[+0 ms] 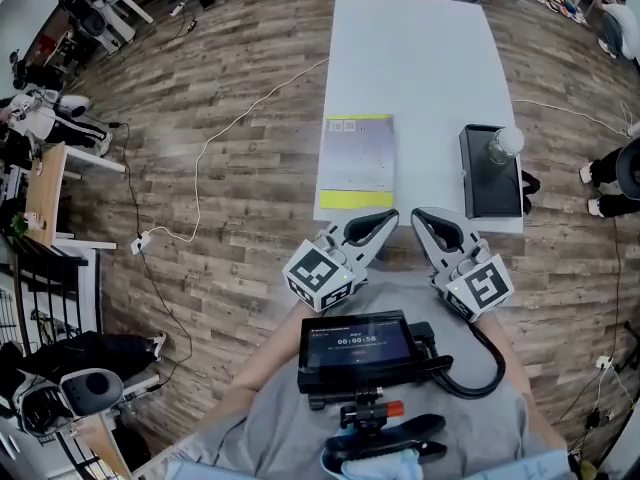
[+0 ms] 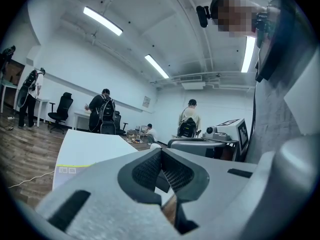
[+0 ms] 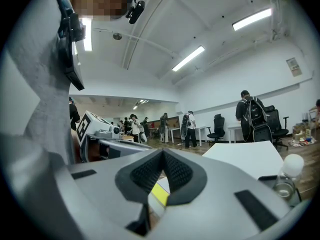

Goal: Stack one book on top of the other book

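Standing at the near edge of the white table (image 1: 420,58), the person held both grippers just short of that edge, their tips near each other. The left gripper (image 1: 385,218) had its jaws clenched together with nothing between them, and the right gripper (image 1: 422,218) was likewise clenched and empty. A grey-and-yellow book (image 1: 357,163) lay flat at the near left corner. A black book (image 1: 490,183) lay flat at the near right corner with a clear bottle (image 1: 505,145) on it. The books were well apart, neither on the other.
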Demonstrator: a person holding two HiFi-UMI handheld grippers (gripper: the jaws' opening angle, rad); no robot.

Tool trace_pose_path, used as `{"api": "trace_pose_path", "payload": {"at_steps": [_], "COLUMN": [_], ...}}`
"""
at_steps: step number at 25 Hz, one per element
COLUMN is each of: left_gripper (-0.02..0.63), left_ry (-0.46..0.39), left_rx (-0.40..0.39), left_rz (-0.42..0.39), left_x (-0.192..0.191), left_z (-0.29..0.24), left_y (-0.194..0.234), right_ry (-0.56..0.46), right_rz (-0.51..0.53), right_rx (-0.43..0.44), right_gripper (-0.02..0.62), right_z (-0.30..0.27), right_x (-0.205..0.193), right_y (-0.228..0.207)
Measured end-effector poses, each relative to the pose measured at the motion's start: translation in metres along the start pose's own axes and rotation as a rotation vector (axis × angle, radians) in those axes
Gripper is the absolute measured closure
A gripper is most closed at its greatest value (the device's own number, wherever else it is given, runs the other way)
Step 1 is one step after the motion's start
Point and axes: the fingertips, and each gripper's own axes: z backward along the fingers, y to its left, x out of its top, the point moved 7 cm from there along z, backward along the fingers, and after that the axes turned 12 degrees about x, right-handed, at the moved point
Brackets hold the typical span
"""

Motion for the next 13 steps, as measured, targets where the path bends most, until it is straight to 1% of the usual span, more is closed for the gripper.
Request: {"api": "trace_pose_path", "payload": {"at_steps": [13], "left_gripper": [0.588], "left_ry": [0.003], "left_rx": [-0.002], "left_rz": [0.002], "left_x": [0.0000], "left_z": [-0.0032], "left_y": [-0.0022], "right_ry": [0.012], "right_rz": [0.003], "right_rx": [-0.017], "right_gripper": [0.568], "right_z": [0.0059], "right_x": [-0.0022], "right_y": [-0.0029]}}
